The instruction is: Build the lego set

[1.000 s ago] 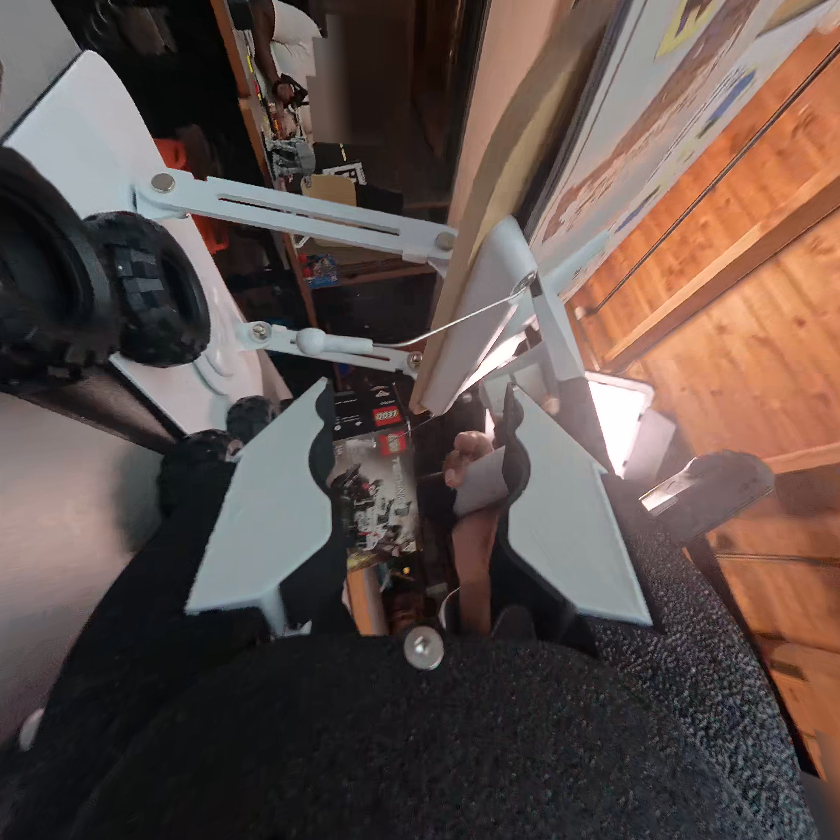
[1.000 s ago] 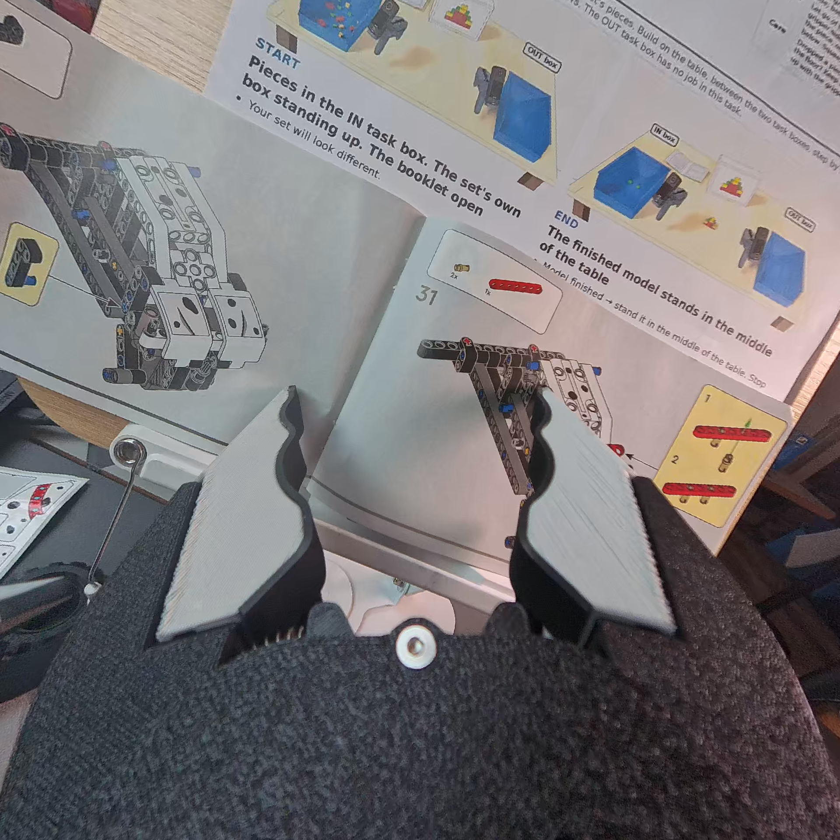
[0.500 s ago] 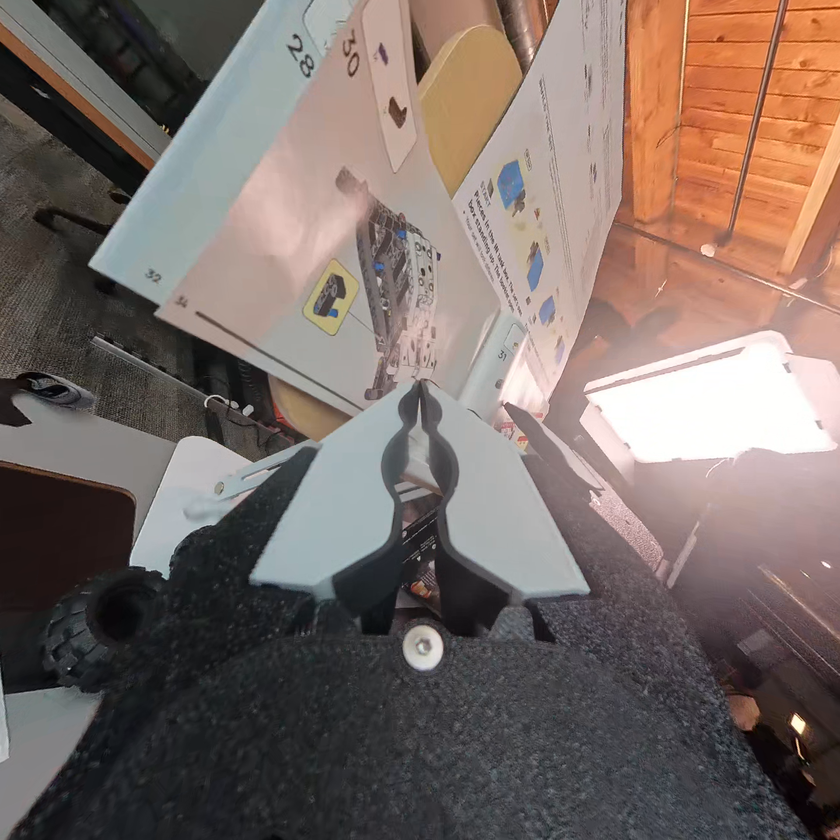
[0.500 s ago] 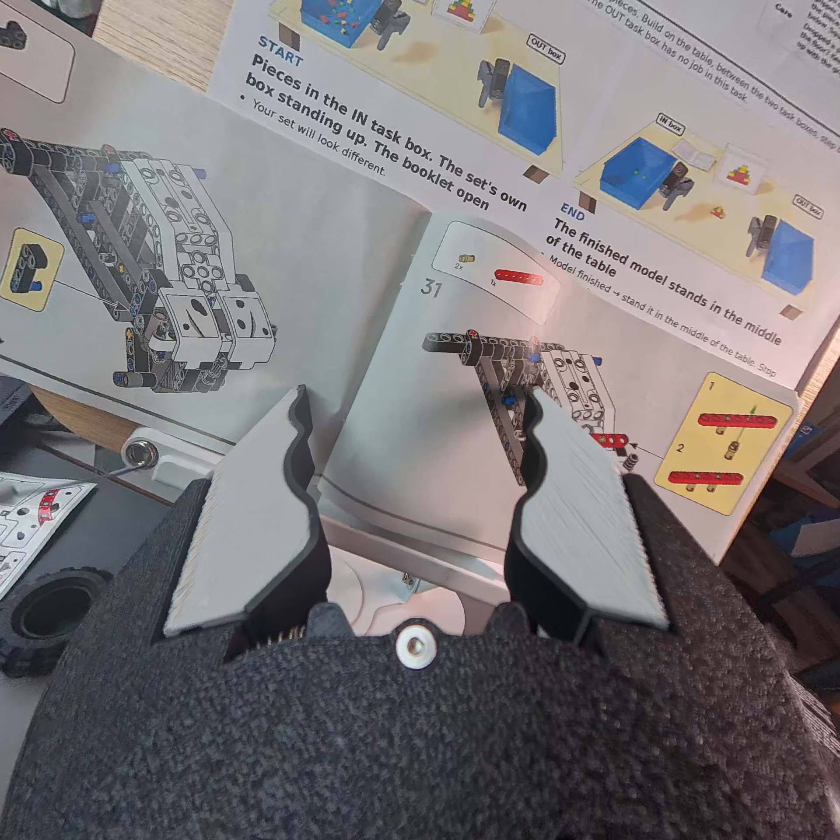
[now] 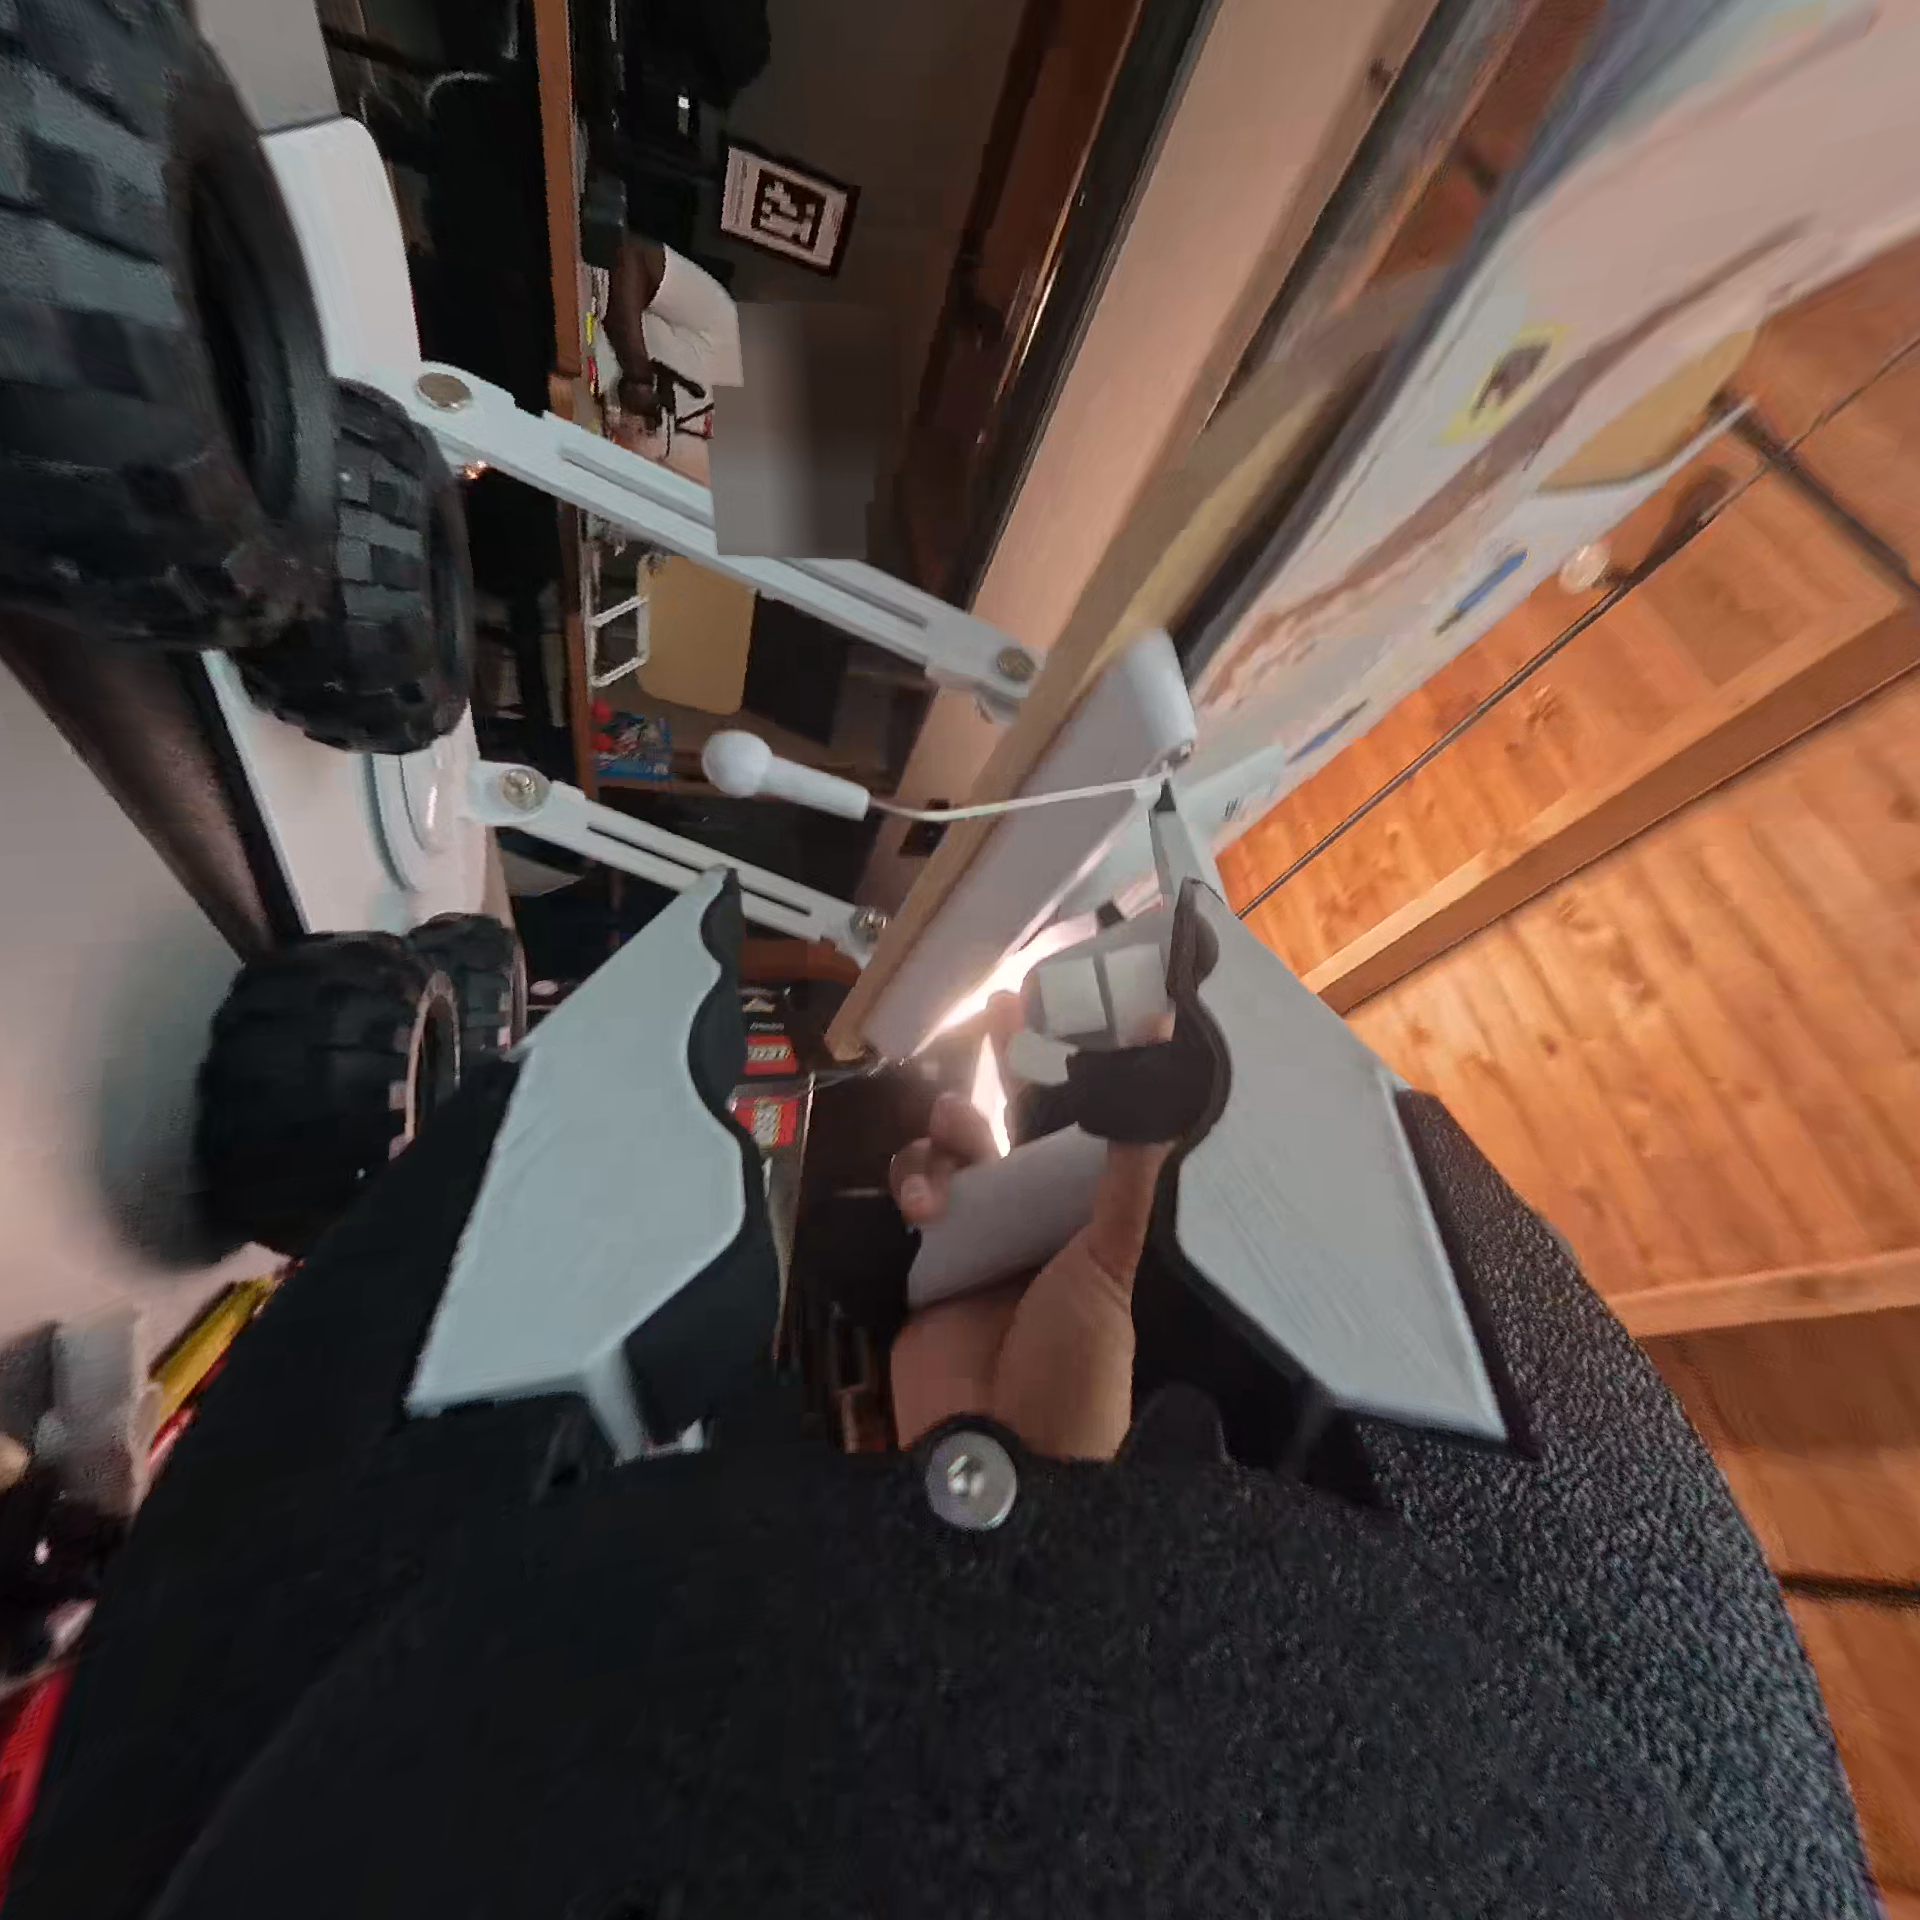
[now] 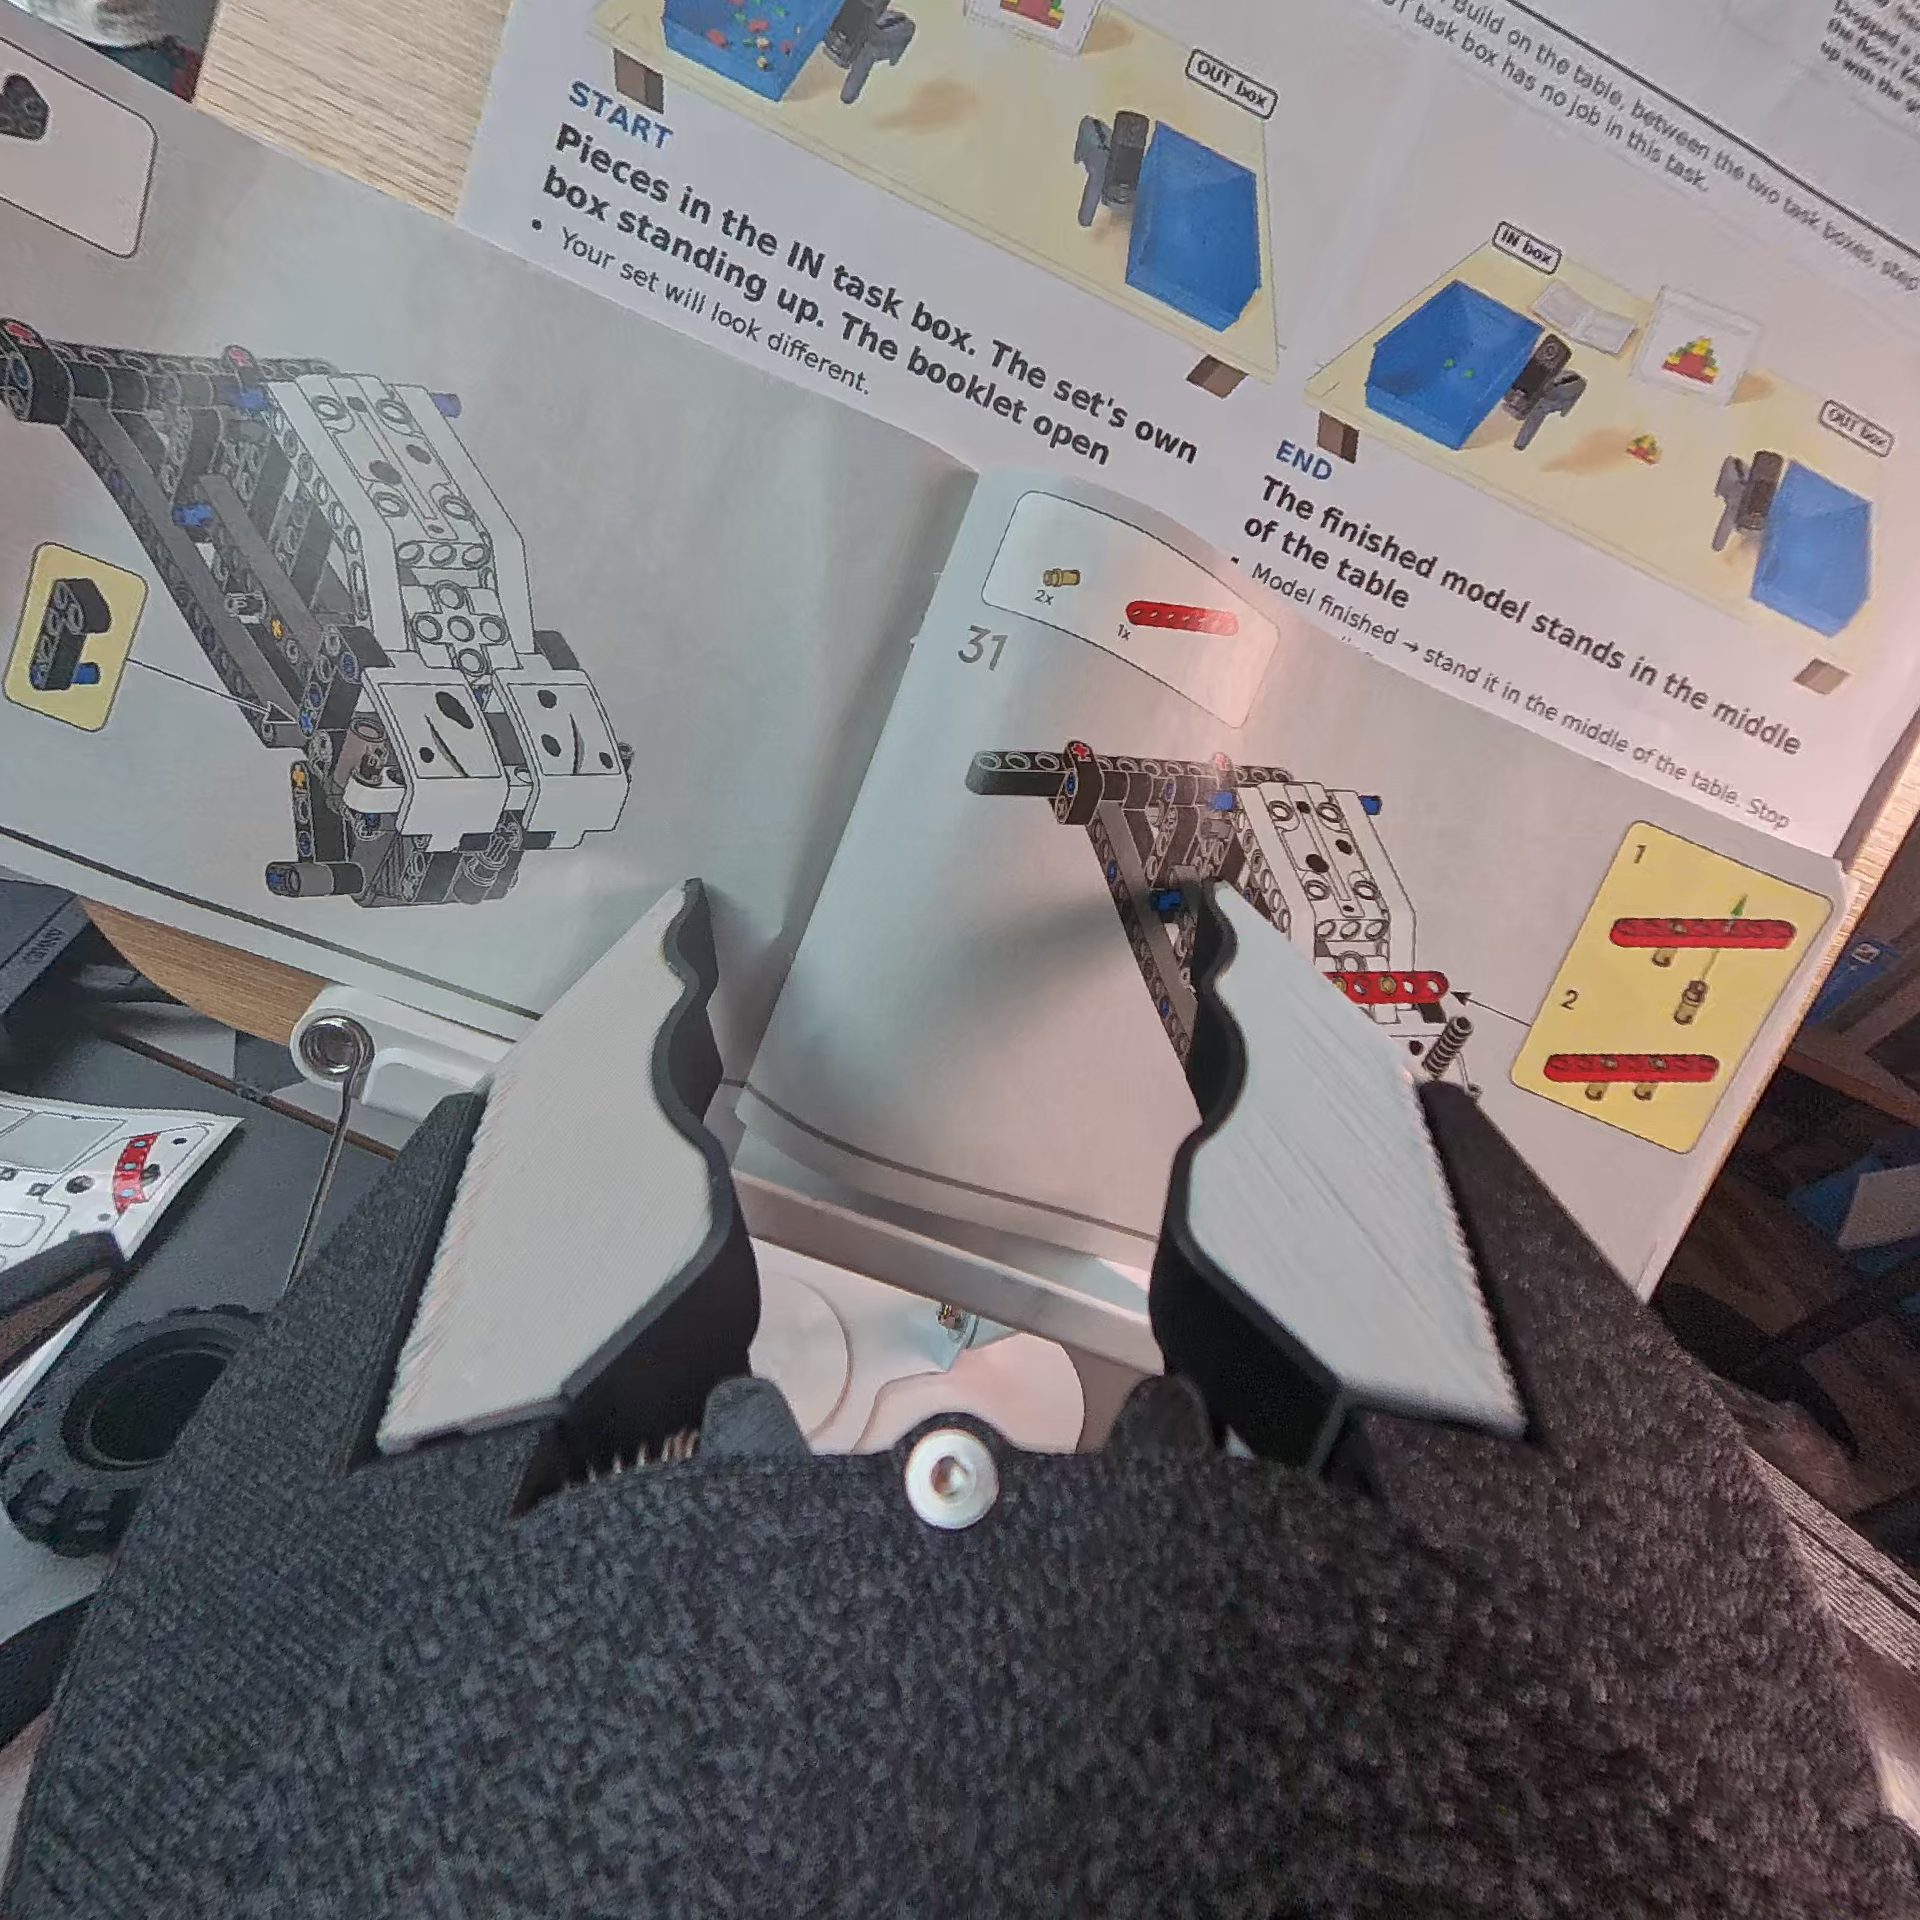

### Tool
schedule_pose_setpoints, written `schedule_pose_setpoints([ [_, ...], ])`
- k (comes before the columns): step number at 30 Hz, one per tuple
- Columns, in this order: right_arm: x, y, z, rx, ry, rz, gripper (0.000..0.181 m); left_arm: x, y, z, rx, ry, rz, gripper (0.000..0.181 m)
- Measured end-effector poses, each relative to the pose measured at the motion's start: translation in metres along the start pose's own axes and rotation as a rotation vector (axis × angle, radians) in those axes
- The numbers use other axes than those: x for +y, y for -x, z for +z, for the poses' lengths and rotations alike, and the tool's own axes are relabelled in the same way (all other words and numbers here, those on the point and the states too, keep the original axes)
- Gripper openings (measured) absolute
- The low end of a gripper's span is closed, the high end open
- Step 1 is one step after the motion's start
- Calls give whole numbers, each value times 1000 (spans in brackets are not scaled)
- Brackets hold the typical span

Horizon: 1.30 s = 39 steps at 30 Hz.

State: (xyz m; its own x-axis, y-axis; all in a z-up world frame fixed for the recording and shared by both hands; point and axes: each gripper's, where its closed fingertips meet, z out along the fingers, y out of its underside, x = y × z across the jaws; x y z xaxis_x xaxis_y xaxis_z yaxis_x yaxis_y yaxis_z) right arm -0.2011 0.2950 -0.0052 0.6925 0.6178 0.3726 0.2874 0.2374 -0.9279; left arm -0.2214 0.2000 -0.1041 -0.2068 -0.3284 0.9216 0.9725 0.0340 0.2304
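Both claws, left gripper [image 5: 951,956] and right gripper [image 6: 951,935], gape wide, empty; booklet [image 6: 582,582] propped on stand [image 6: 935,1340] ahead, tyre [image 6: 94,1434] beside: thin floppy pages, pinch a page's free edge

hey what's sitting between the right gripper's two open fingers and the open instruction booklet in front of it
Nothing is held there. In the right wrist view, the right gripper frames only the white stand ledge that carries the open grey instruction booklet.

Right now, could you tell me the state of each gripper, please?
Left gripper: open, holding nothing.
Right gripper: open, holding nothing.
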Motion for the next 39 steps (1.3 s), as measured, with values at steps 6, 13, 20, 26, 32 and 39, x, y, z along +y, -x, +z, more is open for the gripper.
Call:
schedule_pose_setpoints([
  [6,1,0,-1,6,5,13,90,-49,-30,2,135,-199,111,3],
  [13,1,1,0,6,0,19,90,-39,-84,16,-75,-25,804,0],
  [20,1,2,-2,-7,-8,13,88,5,-89,56,-287,414,1608,0],
  [26,4,-5,-4,-20,-4,30,95,31,-58,70,-393,823,2127,1],
  [32,21,-22,-10,-50,30,84,106,31,-42,71,-440,944,2181,2],
  [39,50,-43,-21,-113,61,148,104,25,-39,66,-522,914,2142,4],
])
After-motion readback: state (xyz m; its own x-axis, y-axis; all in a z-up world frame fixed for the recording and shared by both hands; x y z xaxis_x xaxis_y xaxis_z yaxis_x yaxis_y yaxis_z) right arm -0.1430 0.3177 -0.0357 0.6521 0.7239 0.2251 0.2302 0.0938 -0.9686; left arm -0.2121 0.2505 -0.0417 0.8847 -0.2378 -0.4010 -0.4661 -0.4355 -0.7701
